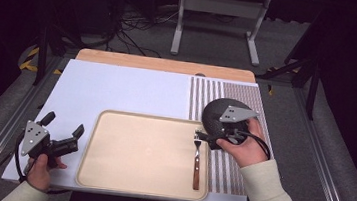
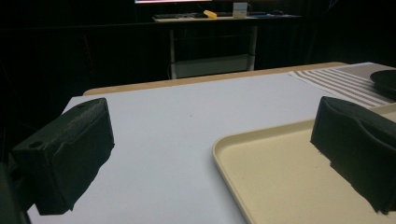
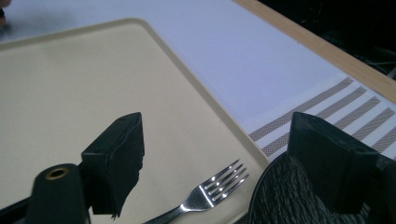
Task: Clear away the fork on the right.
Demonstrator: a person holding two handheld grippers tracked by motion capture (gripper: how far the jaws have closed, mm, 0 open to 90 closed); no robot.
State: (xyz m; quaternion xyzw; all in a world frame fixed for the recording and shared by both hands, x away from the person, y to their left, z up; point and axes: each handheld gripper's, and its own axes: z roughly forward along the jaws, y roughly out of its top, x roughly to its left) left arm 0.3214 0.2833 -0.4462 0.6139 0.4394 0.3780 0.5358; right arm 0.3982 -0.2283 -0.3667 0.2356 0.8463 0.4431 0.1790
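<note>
Overhead, fork [image 1: 197,158] whole on tray [image 1: 108,173], right claw [image 3: 210,154] view w/ tines, both claws open, left claw [image 1: 64,129] beside tray

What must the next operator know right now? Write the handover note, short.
Left gripper: open, empty, above the white table left of the tray.
Right gripper: open, holding nothing, jaws either side of the fork tines, one jaw over the dark plate.
Things: fork lies on the tray's right side, tines pointing away; plate sits on the striped placemat.
Done: nothing gripped yet.
Left: probably close on the fork or plate and move it.
</note>
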